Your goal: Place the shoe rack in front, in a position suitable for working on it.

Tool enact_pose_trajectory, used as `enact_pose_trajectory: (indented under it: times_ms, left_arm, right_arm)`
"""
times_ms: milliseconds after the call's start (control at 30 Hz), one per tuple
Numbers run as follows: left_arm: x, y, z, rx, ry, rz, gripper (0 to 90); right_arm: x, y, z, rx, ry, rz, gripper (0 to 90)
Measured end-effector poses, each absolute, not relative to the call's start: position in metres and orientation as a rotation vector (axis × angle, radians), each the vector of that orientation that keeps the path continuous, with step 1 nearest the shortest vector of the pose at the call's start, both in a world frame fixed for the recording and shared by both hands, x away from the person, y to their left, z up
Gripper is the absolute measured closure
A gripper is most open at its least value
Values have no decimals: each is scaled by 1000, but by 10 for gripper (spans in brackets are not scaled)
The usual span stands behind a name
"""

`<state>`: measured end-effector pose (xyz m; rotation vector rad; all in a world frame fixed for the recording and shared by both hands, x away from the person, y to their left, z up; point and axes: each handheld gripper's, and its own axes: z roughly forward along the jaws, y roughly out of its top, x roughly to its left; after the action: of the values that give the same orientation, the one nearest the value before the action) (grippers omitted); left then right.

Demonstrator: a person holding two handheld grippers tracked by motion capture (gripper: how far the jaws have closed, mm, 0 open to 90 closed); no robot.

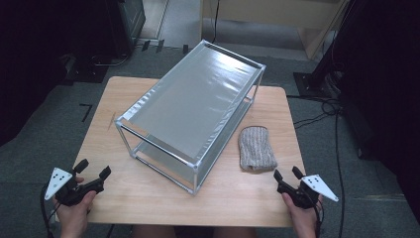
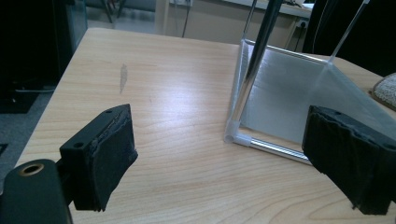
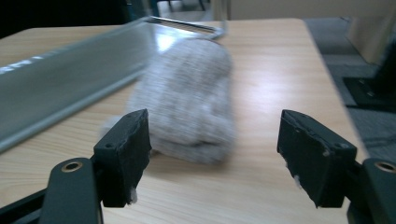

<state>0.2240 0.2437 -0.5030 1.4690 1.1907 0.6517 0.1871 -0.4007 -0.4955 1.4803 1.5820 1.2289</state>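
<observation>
Both my grippers stand spread and empty; the grey knitted folded sock [image 1: 257,148] lies just ahead of my right gripper [image 1: 288,173], long axis pointing away.

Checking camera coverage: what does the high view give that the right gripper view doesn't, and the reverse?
High view alone: the left gripper, open over the table's near left corner, the rack's whole two-shelf frame, and the floor cables. Right gripper view alone: a close look between the open pads of the right gripper, empty, aimed at the grey knit cloth. Both: cloth, rack edge, wooden table.
</observation>
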Motion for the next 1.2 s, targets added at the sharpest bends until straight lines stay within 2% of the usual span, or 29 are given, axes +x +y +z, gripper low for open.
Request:
enact_pose_trajectory:
  times_ms: [167, 233, 533, 700, 900, 1000, 1100, 1167, 1200]
  left_arm:
    - [228, 242, -502, 1475, 1197, 653, 95]
    - [229, 239, -500, 1469, 1189, 667, 134]
    - [235, 226, -499, 1506, 1166, 673, 142]
    - [240, 214, -498, 1533, 1183, 721, 235]
    - [250, 200, -497, 1560, 1169, 728, 290]
    - [259, 190, -499, 1574, 1158, 740, 340]
    - [264, 185, -500, 1568, 1168, 722, 385]
    - [269, 181, -501, 1569, 1184, 722, 431]
    - [271, 179, -501, 1563, 1196, 724, 505]
  right_arm:
    - [189, -369, -486, 1401, 1643, 1264, 262]
    - [189, -350, -481, 1357, 1679, 1297, 265]
    - [185, -307, -473, 1269, 1769, 1354, 271]
    - [178, -273, -472, 1194, 1854, 1394, 281]
    - [169, -247, -475, 1168, 1933, 1474, 303]
    - [164, -231, -476, 1141, 1959, 1508, 380]
    - [164, -221, -478, 1144, 1976, 1513, 419]
    - [164, -211, -482, 1138, 1991, 1500, 437]
    - [164, -207, -484, 1136, 1998, 1482, 444]
